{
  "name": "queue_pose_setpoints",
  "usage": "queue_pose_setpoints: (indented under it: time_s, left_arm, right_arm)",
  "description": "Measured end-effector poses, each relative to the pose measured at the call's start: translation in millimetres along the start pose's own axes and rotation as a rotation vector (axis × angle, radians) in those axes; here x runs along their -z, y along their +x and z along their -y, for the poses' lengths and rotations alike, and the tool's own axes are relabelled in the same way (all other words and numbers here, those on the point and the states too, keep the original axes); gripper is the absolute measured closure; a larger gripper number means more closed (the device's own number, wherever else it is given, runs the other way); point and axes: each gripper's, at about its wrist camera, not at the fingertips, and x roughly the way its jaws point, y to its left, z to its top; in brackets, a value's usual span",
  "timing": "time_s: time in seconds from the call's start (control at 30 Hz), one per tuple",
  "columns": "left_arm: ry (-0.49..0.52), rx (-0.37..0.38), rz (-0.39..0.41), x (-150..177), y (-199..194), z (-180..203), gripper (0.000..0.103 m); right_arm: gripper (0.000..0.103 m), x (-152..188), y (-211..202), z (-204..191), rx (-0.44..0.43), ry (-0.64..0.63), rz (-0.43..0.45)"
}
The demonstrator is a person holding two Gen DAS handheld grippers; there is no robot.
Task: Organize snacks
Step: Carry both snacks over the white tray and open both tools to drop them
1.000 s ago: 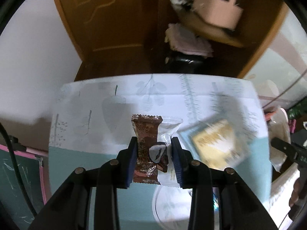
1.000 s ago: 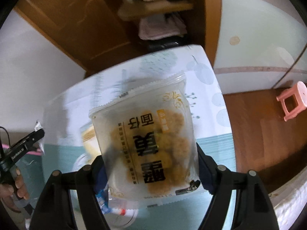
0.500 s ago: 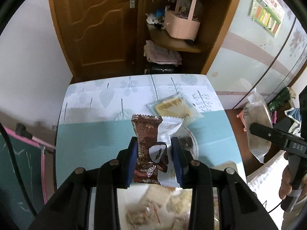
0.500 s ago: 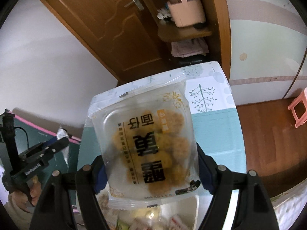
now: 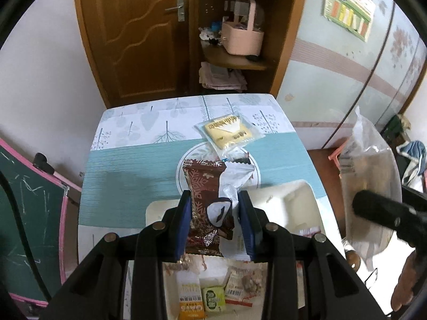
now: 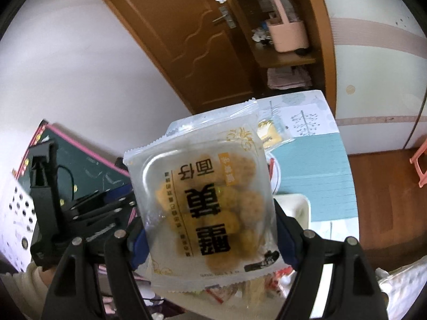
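Note:
My left gripper [image 5: 216, 217] is shut on a brown-and-white chocolate snack packet [image 5: 203, 186], held above a white tray [image 5: 291, 202] that has several small snacks in its near part. My right gripper [image 6: 210, 236] is shut on a clear packet of golden puffed snacks [image 6: 210, 202], held high; it also shows at the right of the left wrist view [image 5: 365, 176]. A yellow cracker packet [image 5: 230, 130] lies on the table [image 5: 128, 176], partly over a white plate [image 5: 184, 165].
A brown door [image 5: 138, 32] and a shelf with a pink basket [image 5: 241, 37] stand behind the table. A green chalkboard with pink frame [image 5: 29, 213] leans at the left. A pink stool [image 6: 420, 162] stands on the wooden floor at the right.
Both grippers have pulled back and risen with their packets. The white tray with snacks has come into the left wrist view, and the table looks farther away.

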Motion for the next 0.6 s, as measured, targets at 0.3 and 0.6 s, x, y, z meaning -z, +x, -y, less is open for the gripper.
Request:
queue_pose_setpoints:
  time_s: [0.3, 0.6]
  left_arm:
    - [0.045, -0.035, -0.033, 33, 0, 19, 0.07]
    - [0.046, -0.073, -0.086, 53, 6, 19, 0.063]
  right_arm:
    - [0.025, 38, 10, -18, 0.036, -0.077, -0.081]
    - [0.017, 51, 22, -26, 0.089, -0.114, -0.154]
